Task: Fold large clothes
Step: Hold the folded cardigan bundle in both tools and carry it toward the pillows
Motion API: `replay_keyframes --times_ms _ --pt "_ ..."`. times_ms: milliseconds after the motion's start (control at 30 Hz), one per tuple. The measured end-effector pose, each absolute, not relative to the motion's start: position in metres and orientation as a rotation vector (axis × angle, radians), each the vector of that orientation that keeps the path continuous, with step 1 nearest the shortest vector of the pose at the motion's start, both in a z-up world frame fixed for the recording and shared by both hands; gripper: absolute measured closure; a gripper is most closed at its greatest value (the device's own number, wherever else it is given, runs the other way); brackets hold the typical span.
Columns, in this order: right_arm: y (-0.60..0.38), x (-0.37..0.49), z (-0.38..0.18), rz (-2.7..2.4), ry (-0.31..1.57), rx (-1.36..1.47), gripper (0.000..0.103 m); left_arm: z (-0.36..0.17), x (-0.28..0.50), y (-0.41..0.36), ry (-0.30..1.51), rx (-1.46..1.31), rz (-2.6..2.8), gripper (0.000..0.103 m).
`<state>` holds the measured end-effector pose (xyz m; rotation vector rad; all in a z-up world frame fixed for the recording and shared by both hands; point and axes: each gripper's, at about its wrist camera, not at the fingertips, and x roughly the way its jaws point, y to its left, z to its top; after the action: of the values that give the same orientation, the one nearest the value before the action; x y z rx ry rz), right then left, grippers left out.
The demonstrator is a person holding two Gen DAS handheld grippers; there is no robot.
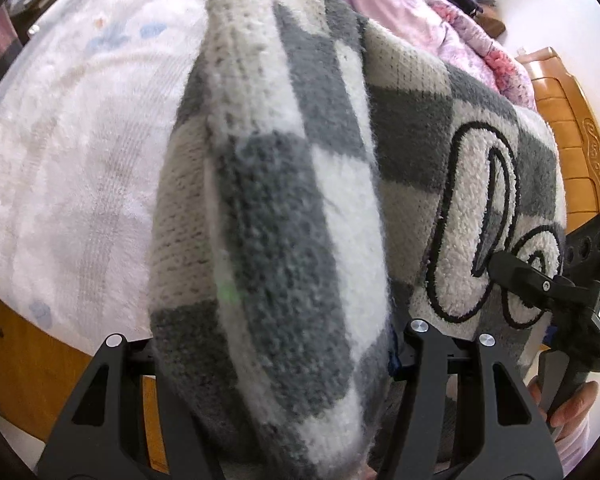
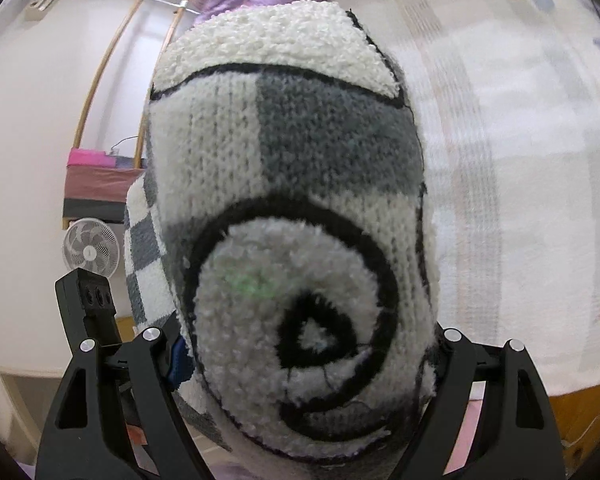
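Clearly thick, soft, floppy knit: checked sweater bunched between both sets of jaws, left gripper and right gripper clamped wide on folds, hanging above the bed near its wooden edge; best gripped at bunched hems

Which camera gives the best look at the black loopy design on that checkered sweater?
The right wrist view: the black-outlined fluffy spiral fills its centre, right between the fingers holding the sweater. The left wrist view shows mostly grey and white checks, with the design squeezed to the right edge, partly behind the right gripper.
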<state>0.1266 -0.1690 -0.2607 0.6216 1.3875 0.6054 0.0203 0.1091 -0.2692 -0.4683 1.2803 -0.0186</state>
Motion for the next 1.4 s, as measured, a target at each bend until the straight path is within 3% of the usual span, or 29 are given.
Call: replay_keyframes --times_ms 333,967,1400 --pt "-0.255 0.081 -0.224 0.625 1.299 0.556 0.024 -0.237 -0.012 0.015 1.209 -0.493 -0.03 0.044" --pt "-0.405 -0.071 -0.204 0.178 1.105 0.829 0.024 -0.235 -0.045 -0.167 1.274 -0.219 -0.519 0.044" --pt "-0.516 -0.069 -0.215 0.127 1.063 0.908 0.024 -0.246 -0.017 -0.31 1.298 -0.122 -0.55 0.044"
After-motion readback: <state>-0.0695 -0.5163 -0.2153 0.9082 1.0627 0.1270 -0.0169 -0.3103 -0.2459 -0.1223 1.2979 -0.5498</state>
